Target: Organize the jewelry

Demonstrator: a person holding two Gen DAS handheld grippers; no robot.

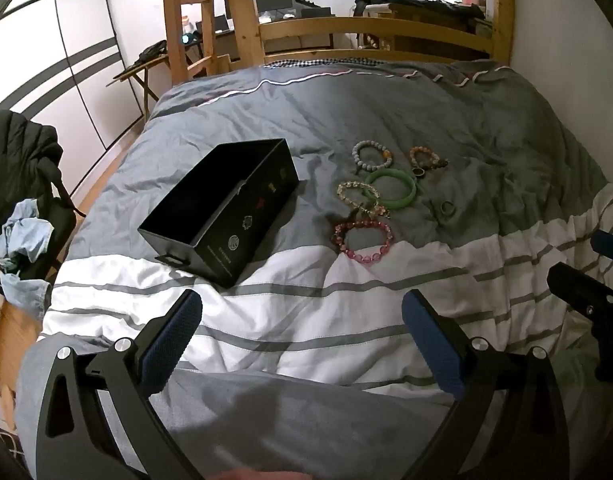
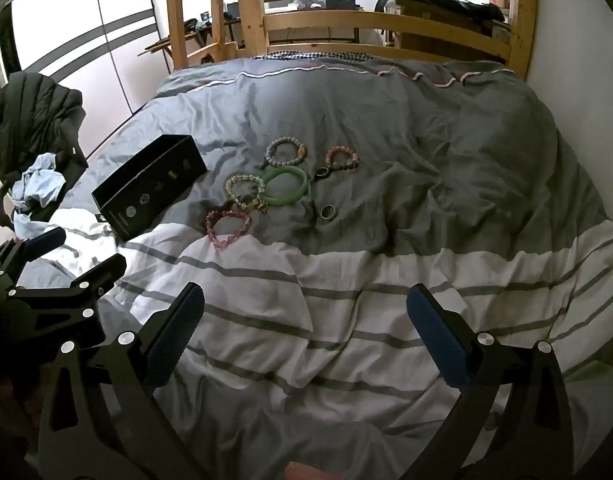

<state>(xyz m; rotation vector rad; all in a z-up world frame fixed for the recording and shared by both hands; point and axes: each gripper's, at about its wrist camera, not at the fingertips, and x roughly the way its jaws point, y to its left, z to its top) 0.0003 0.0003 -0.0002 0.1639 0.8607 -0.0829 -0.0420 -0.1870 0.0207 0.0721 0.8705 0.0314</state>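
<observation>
Seen from the left wrist: left gripper (image 1: 302, 312) spread wide with nothing between its blue pads, hovering over the white striped band of the duvet (image 1: 266, 344) near the bed's near edge. Well ahead, on the grey part toward the middle of the bed, lay 5 bracelets in a tight cluster: pink beaded bracelet (image 1: 363, 240) nearest, clear beaded bracelet (image 1: 360, 197) touching the green bangle (image 1: 392, 190), then grey beaded bracelet (image 1: 372, 156) and brown beaded bracelet (image 1: 426, 158) farthest off. Just beside them, 2 rings: dark ring (image 1: 418, 173) and silver ring (image 1: 446, 208). Left of the cluster, open black box (image 1: 222, 208), apparently empty. Likely trouble: soft, creased bedding giving way under a pad, so beads slipping or rolling into a fold; overlapping pieces coming up together; rings probably too flat and small for wide pads. Seen from the right wrist: right gripper (image 2: 306, 312) likewise parted and empty, above the white stripes, with the left tool at the left margin. Same cluster lay well ahead and slightly left, pink beaded bracelet (image 2: 227, 228) at the grey-white seam, green bangle (image 2: 287, 186) behind it, silver ring (image 2: 329, 211) alone to the right, black box (image 2: 150, 188) further left toward the bed's left edge. Further risk: nudging the light box across the duvet while dropping pieces in.
</observation>
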